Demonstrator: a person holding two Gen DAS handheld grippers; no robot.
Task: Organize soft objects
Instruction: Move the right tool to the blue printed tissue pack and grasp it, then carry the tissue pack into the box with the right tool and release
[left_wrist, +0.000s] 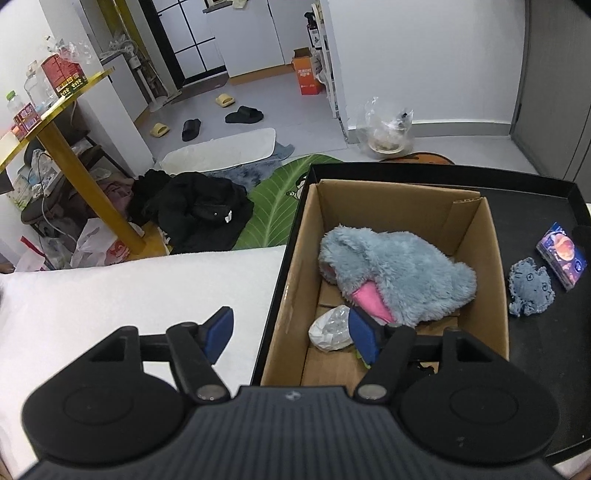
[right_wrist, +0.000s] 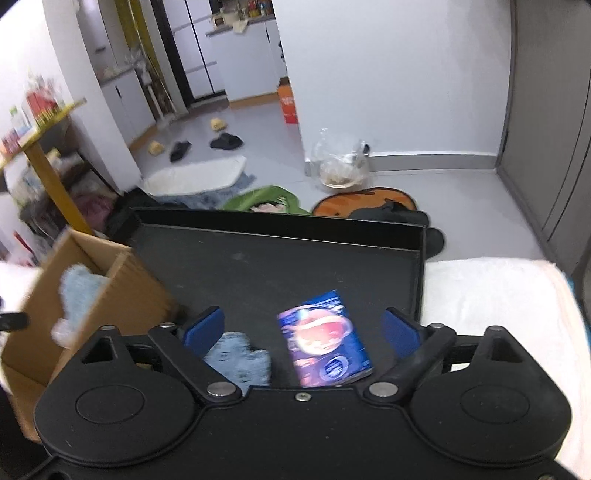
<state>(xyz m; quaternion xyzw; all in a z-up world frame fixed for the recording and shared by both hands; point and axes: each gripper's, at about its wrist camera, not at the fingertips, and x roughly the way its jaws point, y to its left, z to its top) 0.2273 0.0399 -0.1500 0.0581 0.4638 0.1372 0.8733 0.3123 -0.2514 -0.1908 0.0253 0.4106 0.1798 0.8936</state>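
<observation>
The left gripper (left_wrist: 291, 332) is being held with its jaws apart and nothing between them, straddling the near-left wall of the cardboard box (left_wrist: 491, 258). Inside the box a fluffy blue plush (left_wrist: 399, 273) is lying beside a crumpled clear wrapper (left_wrist: 328, 328). The right gripper (right_wrist: 303, 328) is being held spread wide over the black tray (right_wrist: 280, 258) — a small blue cloth toy (right_wrist: 240, 358) and a purple tissue pack (right_wrist: 325, 339) are lying between its pads, ungripped.

a white fluffy bed cover (left_wrist: 110, 295) carries a shallow black tray (right_wrist: 280, 258). on the tray stand an open cardboard box (left_wrist: 495, 258), a small blue cloth toy (left_wrist: 530, 286) and a purple-blue packet (right_wrist: 325, 343) just beside it.
</observation>
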